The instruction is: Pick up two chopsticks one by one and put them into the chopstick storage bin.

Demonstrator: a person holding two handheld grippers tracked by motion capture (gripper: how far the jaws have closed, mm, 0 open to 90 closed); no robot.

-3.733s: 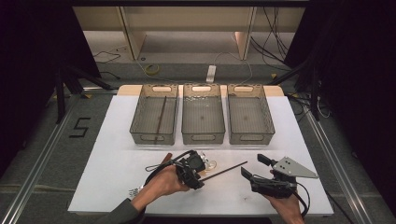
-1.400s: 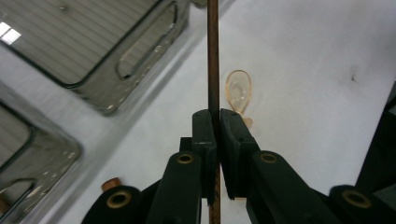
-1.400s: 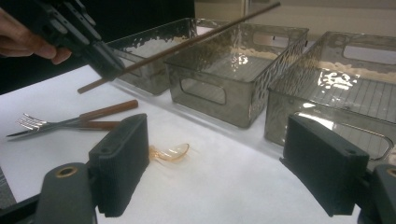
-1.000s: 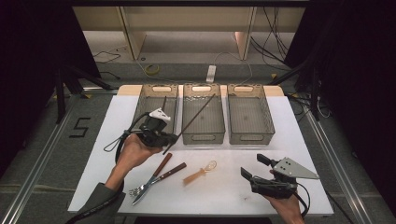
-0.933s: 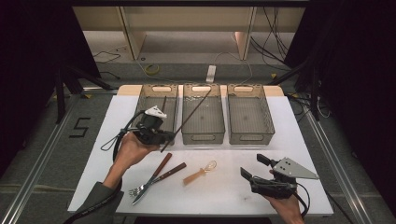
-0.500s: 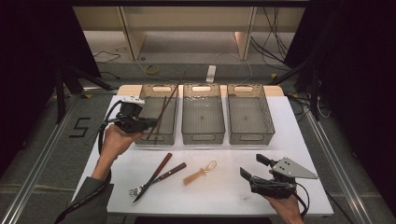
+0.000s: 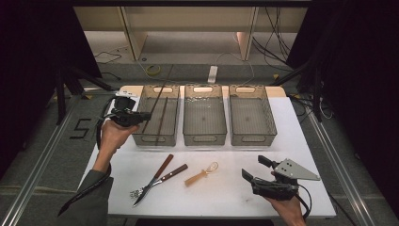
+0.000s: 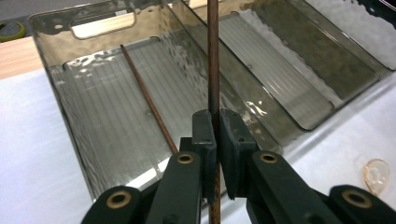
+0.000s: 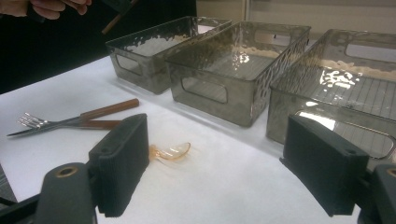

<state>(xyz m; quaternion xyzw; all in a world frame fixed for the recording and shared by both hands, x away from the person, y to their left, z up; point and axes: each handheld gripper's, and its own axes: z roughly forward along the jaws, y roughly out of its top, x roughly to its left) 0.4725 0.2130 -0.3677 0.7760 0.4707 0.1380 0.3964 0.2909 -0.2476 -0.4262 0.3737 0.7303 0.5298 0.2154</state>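
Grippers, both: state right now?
Left tool: closed on a brown chopstick, over the left bin.
Right tool: open, holding nothing.

Grey floor point(image 7: 47, 155), dark curtains point(image 7: 28, 56), wooden shelving point(image 7: 188, 19)

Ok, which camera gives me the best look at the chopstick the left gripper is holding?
The left gripper view: the chopstick runs up the frame, clamped between the left gripper pads above the left bin. The high view shows it whole but thin, angled over that bin. The right gripper view catches just a stub of it near the hand.
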